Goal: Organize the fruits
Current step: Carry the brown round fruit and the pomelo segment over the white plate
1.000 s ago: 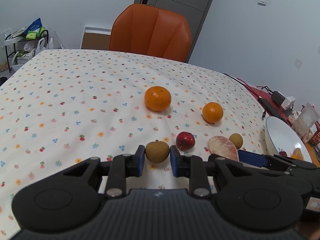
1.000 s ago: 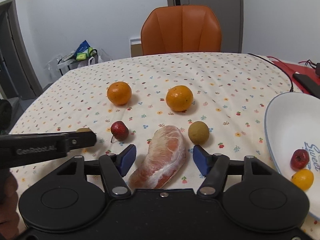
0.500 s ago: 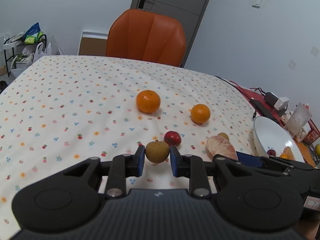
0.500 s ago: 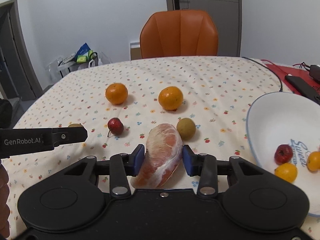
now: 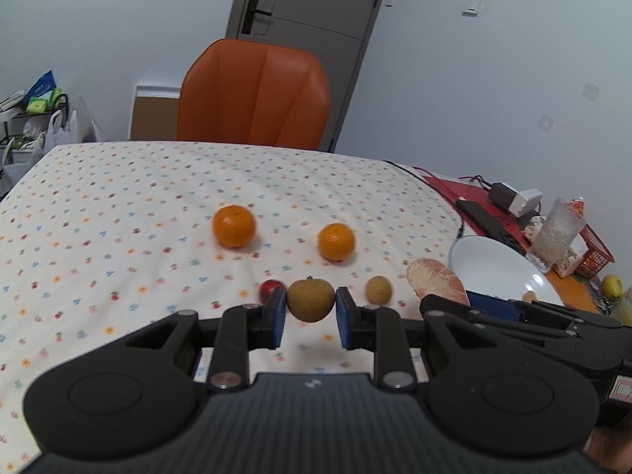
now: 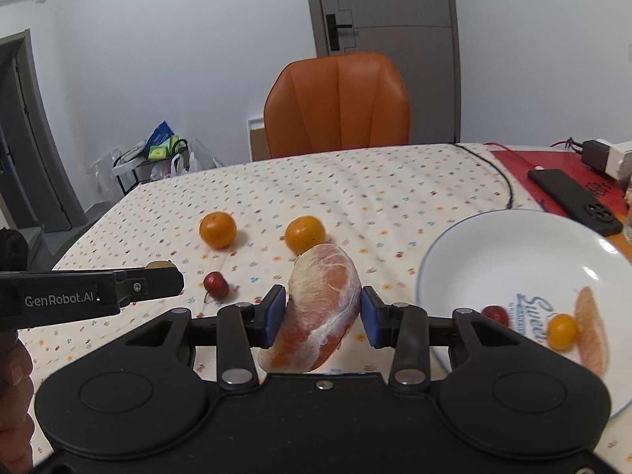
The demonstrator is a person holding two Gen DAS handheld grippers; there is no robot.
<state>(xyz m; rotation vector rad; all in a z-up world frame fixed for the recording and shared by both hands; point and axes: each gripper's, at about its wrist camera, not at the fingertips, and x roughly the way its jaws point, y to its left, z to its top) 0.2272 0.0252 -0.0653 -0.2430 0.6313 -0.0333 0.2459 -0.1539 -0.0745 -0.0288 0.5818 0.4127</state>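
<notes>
My left gripper [image 5: 309, 318] clamps a small brown fruit [image 5: 310, 299], raised clear of the flowered tablecloth [image 5: 118, 197]. My right gripper [image 6: 320, 318], its jaws having just closed, pinches a peeled pomelo segment [image 6: 320, 304] above the cloth beside the white bowl [image 6: 493, 245] at the table's right edge. Two oranges [image 6: 217, 230] sit mid-table, a red fruit [image 6: 216, 285] nearer its front edge.

Two oranges [image 6: 217, 230] [image 6: 305, 234] were set side by side on the worktop [image 6: 395, 181], a chair [image 6: 336, 104] behind at twelve o'clock. A plate [image 6: 513, 245] was placed at three o'clock, a kumquat [image 6: 562, 330] lying in it.
</notes>
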